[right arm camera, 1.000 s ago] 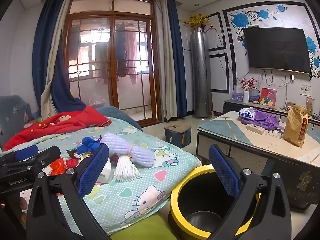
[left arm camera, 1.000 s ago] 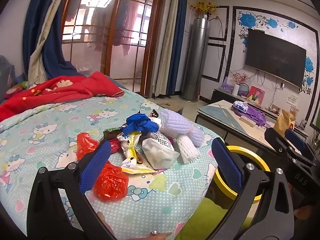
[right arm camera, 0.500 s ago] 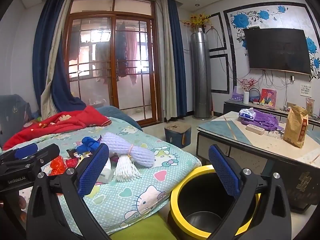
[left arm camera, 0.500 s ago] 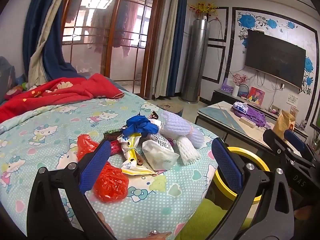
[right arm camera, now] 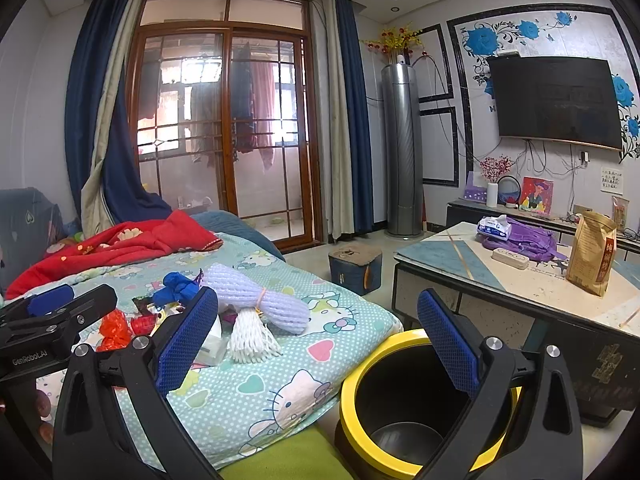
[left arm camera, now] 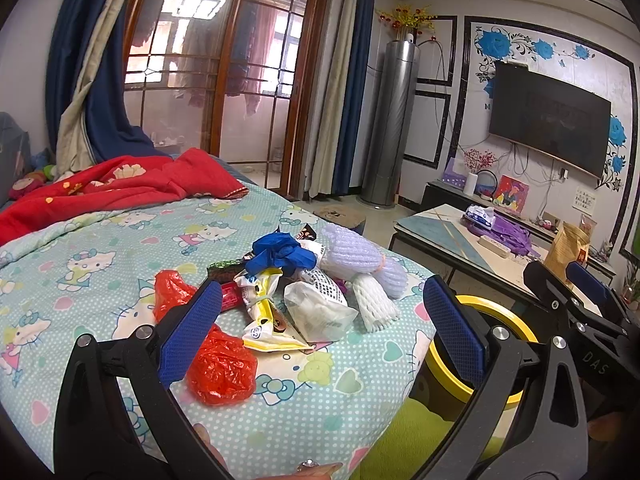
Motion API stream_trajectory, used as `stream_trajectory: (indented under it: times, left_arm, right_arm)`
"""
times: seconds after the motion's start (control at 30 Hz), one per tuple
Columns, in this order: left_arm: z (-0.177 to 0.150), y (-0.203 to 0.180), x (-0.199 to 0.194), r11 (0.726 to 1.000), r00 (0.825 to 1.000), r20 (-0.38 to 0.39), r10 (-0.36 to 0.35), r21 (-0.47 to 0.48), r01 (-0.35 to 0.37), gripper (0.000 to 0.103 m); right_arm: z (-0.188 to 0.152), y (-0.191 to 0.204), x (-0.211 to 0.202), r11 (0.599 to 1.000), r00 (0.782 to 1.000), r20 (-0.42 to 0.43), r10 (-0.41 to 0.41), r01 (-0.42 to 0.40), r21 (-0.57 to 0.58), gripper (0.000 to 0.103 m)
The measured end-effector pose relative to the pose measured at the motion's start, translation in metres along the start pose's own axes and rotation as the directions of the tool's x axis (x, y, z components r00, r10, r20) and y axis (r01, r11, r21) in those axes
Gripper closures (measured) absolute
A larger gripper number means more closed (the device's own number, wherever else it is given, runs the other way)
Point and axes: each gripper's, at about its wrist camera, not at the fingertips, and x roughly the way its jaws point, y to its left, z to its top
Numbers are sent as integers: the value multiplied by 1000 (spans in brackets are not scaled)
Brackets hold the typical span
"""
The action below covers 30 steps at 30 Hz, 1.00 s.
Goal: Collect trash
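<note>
A heap of trash lies on the patterned bed cover (left arm camera: 100,248): a crumpled red plastic bag (left arm camera: 220,364), a yellow-and-white wrapper (left arm camera: 268,320), a clear white bag (left arm camera: 320,312), a blue crumpled bag (left arm camera: 280,254) and lavender and white foam netting (left arm camera: 360,264). My left gripper (left arm camera: 320,328) hovers open just short of the heap, nothing between its pads. A black bin with a yellow rim (right arm camera: 360,368) stands on the floor beside the bed. Above it my right gripper (right arm camera: 316,340) is open and empty. The foam netting (right arm camera: 260,304) shows in the right wrist view too.
A red blanket (left arm camera: 120,188) is bunched at the far end of the bed. A low table (right arm camera: 520,280) to the right carries a brown paper bag (right arm camera: 592,256), purple cloth and tissues. A small stool (right arm camera: 354,264) stands on the floor beyond the bed.
Both grippers have barely shifted; the left one drifted slightly and the heap sits marginally higher in its view. Both stay open.
</note>
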Motion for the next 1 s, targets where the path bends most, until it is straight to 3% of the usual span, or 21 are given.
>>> stream_trajectory:
  times: [1.0]
  left_arm:
    - [0, 0, -1, 1000, 1000, 4, 0, -1, 0, 11]
  right_arm:
    - [-1, 1, 2, 1000, 1000, -8, -2, 2, -1, 6]
